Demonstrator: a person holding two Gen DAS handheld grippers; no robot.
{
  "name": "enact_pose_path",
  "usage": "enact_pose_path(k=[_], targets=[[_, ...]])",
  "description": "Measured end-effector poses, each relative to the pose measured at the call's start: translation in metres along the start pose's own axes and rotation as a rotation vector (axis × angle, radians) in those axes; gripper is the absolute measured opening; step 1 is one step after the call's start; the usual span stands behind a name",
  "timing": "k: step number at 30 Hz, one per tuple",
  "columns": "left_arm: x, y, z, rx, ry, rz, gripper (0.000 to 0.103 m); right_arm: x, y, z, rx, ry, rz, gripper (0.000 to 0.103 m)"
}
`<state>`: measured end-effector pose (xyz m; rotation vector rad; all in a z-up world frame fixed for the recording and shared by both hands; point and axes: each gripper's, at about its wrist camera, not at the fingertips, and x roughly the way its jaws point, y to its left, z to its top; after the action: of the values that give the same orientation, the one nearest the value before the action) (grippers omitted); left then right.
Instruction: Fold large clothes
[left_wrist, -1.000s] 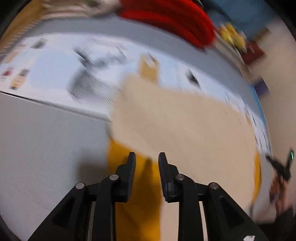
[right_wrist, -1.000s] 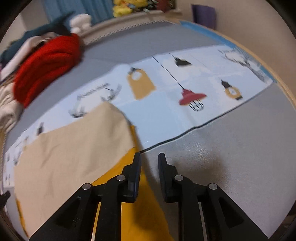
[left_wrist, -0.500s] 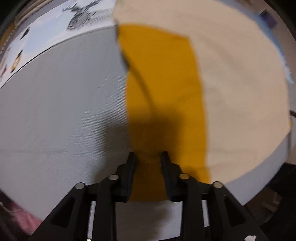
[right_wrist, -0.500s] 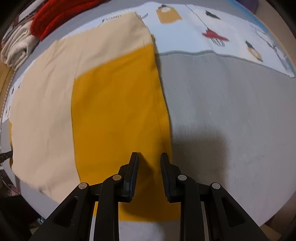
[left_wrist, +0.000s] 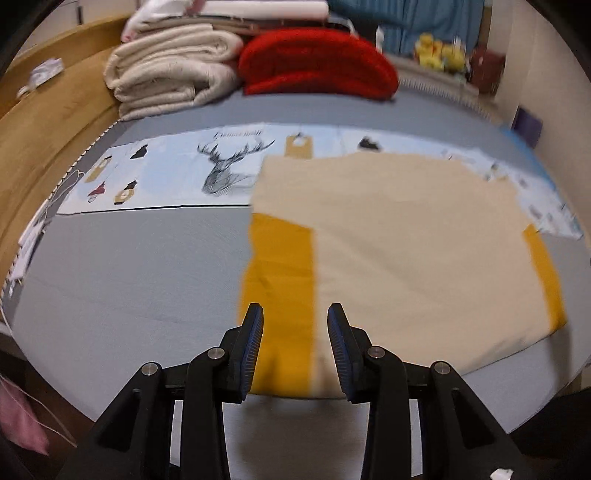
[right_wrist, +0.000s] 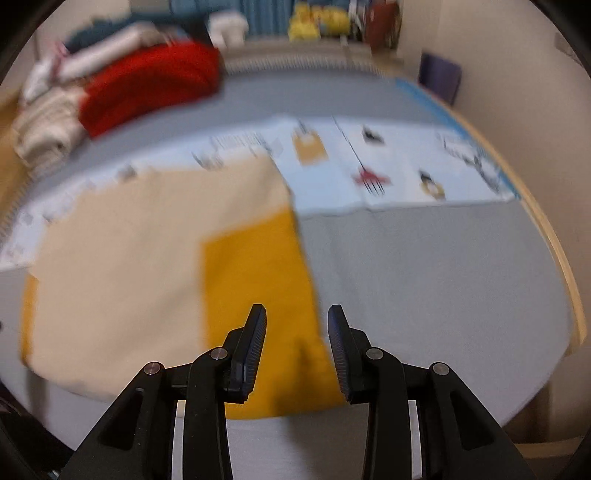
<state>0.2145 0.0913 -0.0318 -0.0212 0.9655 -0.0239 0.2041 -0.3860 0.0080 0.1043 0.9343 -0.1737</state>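
Note:
A large cream and mustard-yellow garment (left_wrist: 399, 251) lies flat on the grey bed, its near edge at the bed's front. It also shows in the right wrist view (right_wrist: 155, 258). My left gripper (left_wrist: 295, 325) is open and empty, just above the yellow strip at the garment's near left corner. My right gripper (right_wrist: 297, 325) is open and empty, above the yellow panel at the garment's near right corner.
A light-blue printed sheet (left_wrist: 177, 177) lies across the bed behind the garment. Folded cream blankets (left_wrist: 170, 74) and a red blanket (left_wrist: 317, 62) are stacked at the back. A wooden bed frame (left_wrist: 48, 122) runs along the left. A wall (right_wrist: 517, 92) stands at the right.
Both grippers were shut on the garment's yellow corners and have pulled them to the bed's front edge. Both have now opened and let go, and have tilted up.

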Motion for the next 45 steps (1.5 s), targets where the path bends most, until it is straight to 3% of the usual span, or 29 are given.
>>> enact_pose_path(k=[3, 6, 9, 16, 20, 21, 27, 31, 34, 36, 40, 45], targets=[[-0.005, -0.023, -0.018, -0.065, -0.023, -0.033, 0.035, -0.015, 0.028, -0.017, 0.023, -0.052, 0.055, 0.035], [-0.003, -0.027, -0.03, -0.095, -0.011, -0.017, 0.033, -0.013, 0.065, -0.038, 0.003, -0.058, 0.068, 0.035], [0.005, -0.038, -0.044, -0.082, 0.021, -0.01, 0.031, 0.007, 0.106, -0.059, -0.063, -0.004, 0.062, 0.035], [0.017, -0.033, -0.051, -0.091, 0.046, -0.029, 0.031, 0.049, 0.165, -0.071, -0.208, 0.063, 0.057, 0.035], [0.024, -0.023, -0.055, -0.147, 0.079, -0.085, 0.031, 0.099, 0.171, -0.088, -0.227, 0.277, -0.024, 0.035], [0.026, -0.02, -0.056, -0.159, 0.085, -0.095, 0.031, 0.102, 0.169, -0.089, -0.201, 0.286, -0.023, 0.035], [0.04, -0.004, -0.062, -0.24, 0.132, -0.146, 0.031, 0.083, 0.18, -0.074, -0.211, 0.144, 0.001, 0.038], [0.047, 0.01, -0.066, -0.318, 0.162, -0.16, 0.031, 0.111, 0.184, -0.089, -0.245, 0.283, -0.033, 0.038], [0.054, 0.021, -0.069, -0.399, 0.197, -0.202, 0.035, 0.11, 0.185, -0.087, -0.245, 0.277, -0.034, 0.038], [0.061, 0.028, -0.074, -0.461, 0.231, -0.236, 0.043, 0.111, 0.186, -0.089, -0.25, 0.281, -0.034, 0.038], [0.072, 0.045, -0.082, -0.58, 0.277, -0.282, 0.051, 0.111, 0.185, -0.09, -0.255, 0.282, -0.034, 0.038], [0.081, 0.067, -0.09, -0.7, 0.276, -0.281, 0.056, 0.113, 0.184, -0.089, -0.259, 0.288, -0.03, 0.038]])
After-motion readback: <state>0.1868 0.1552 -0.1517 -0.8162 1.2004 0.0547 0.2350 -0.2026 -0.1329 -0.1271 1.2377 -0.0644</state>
